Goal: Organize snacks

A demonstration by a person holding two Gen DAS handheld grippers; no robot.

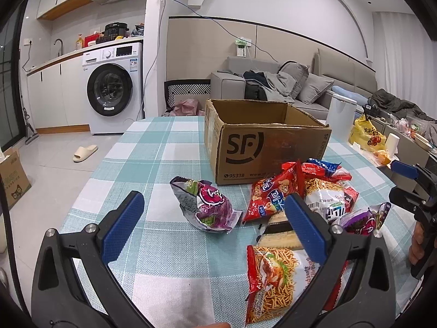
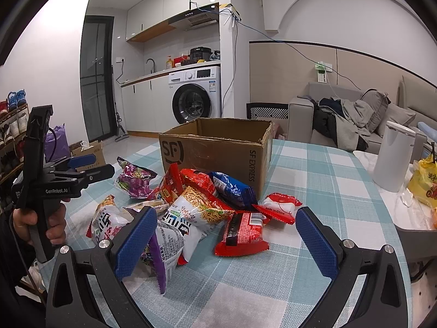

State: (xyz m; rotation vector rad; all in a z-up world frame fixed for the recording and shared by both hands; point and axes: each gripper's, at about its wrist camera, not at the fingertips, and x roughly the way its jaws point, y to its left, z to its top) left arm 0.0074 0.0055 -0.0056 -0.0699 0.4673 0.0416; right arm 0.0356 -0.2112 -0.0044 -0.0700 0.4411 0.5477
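An open SF cardboard box (image 1: 262,142) (image 2: 218,150) stands on the checked tablecloth (image 1: 153,147). A pile of snack packets lies in front of it: a purple packet (image 1: 210,207) (image 2: 135,179) apart to the left, noodle packets (image 1: 278,276) (image 2: 196,213), a red packet (image 2: 243,233), a blue packet (image 2: 233,190). My left gripper (image 1: 215,229) is open above the table, the purple packet between and beyond its fingers. My right gripper (image 2: 226,243) is open over the pile's near side, the red packet between its fingers. The box's inside is hidden.
A white kettle (image 2: 393,155) and a yellow bag (image 2: 423,180) stand at the table's right. A sofa (image 1: 286,84) is behind the box, a washing machine (image 1: 114,90) at the far left. Each gripper shows in the other's view, the right one (image 1: 409,191) and the left one (image 2: 79,169).
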